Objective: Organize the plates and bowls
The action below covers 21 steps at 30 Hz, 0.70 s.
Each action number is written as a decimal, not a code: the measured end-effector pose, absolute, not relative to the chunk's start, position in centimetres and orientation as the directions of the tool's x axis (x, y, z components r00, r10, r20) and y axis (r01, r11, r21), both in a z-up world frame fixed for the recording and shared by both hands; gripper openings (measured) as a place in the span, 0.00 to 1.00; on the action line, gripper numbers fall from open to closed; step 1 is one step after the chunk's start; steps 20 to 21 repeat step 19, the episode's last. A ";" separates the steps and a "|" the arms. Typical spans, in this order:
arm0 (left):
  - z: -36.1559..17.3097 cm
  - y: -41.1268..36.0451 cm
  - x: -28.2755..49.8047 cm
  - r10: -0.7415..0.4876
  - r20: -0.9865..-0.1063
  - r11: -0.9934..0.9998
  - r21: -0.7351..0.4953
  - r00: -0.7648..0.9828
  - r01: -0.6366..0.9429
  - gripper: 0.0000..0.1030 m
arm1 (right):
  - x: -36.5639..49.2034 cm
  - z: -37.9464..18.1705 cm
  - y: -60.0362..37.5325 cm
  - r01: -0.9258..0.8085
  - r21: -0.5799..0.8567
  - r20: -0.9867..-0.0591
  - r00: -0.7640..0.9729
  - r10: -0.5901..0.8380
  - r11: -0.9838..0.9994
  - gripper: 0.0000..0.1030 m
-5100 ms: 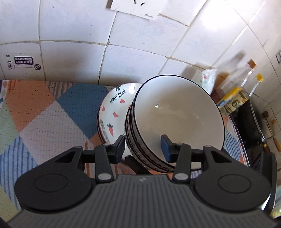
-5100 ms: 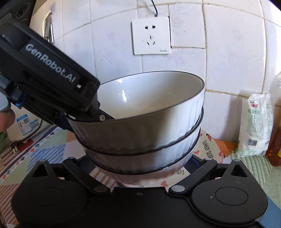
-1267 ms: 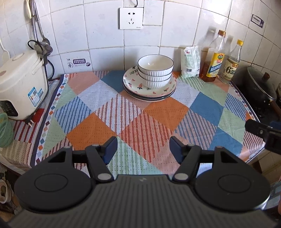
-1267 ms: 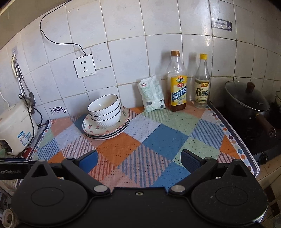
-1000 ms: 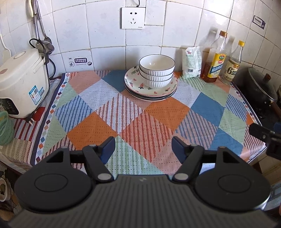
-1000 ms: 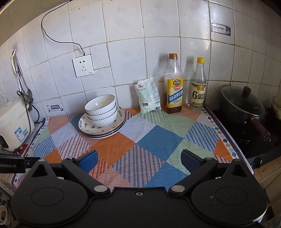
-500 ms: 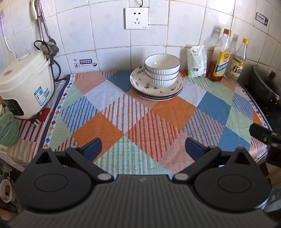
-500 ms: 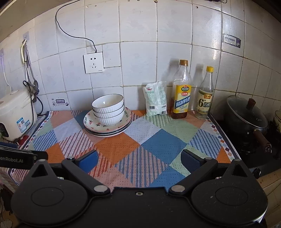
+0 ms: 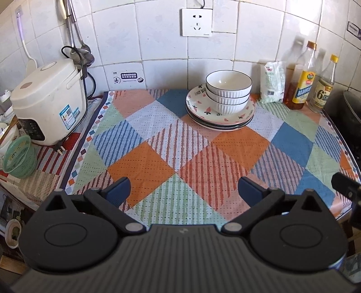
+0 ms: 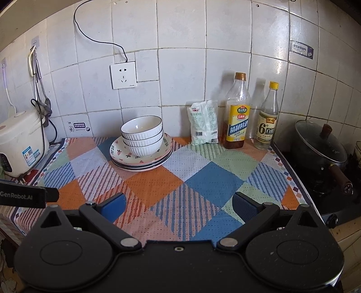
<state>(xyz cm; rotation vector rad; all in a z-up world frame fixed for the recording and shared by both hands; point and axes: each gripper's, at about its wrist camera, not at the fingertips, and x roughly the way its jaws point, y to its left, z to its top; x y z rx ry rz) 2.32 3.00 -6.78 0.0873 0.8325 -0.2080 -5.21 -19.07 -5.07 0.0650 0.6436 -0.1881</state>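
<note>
The left gripper (image 9: 183, 188) fills the bottom of its view with its jaws spread wide and nothing between them, only the patchwork tablecloth (image 9: 158, 166) showing in the gap. The right gripper (image 10: 178, 206) sits likewise at the bottom of its view, jaws wide apart and empty over the same cloth. A black tip of the right gripper pokes in at the right edge of the left view; the left one shows at the left edge of the right view.

Well beyond both, in the upper middle of each frame near the tiled wall, three white ribbed bowls (image 9: 228, 94) are nested one inside another and stand on a stack of plates (image 9: 243, 116) with heart and carrot prints.

Just right of the plates a white bag (image 9: 271, 82) leans on the wall, then two bottles (image 9: 304, 76). A dark lidded pot (image 10: 320, 146) is at the right edge of the right view. A white rice cooker (image 9: 47, 101) stands at upper left, with a green basket (image 9: 19, 156) below it, and a wall socket (image 9: 196, 21) is above the bowls.
</note>
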 end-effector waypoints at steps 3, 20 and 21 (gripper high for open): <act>-6.8 3.1 2.3 -0.147 -0.738 0.978 -0.010 0.658 0.207 1.00 | -5.2 -5.1 -19.0 0.195 0.002 -0.603 0.783 -0.155 0.981 0.99; -6.3 3.6 2.7 -0.133 -0.728 0.985 -0.019 0.673 0.174 1.00 | -5.3 -5.2 -19.4 0.188 0.025 -0.605 0.785 -0.135 0.982 0.99; -6.3 3.6 2.7 -0.133 -0.728 0.985 -0.019 0.673 0.174 1.00 | -5.3 -5.2 -19.4 0.188 0.025 -0.605 0.785 -0.135 0.982 0.99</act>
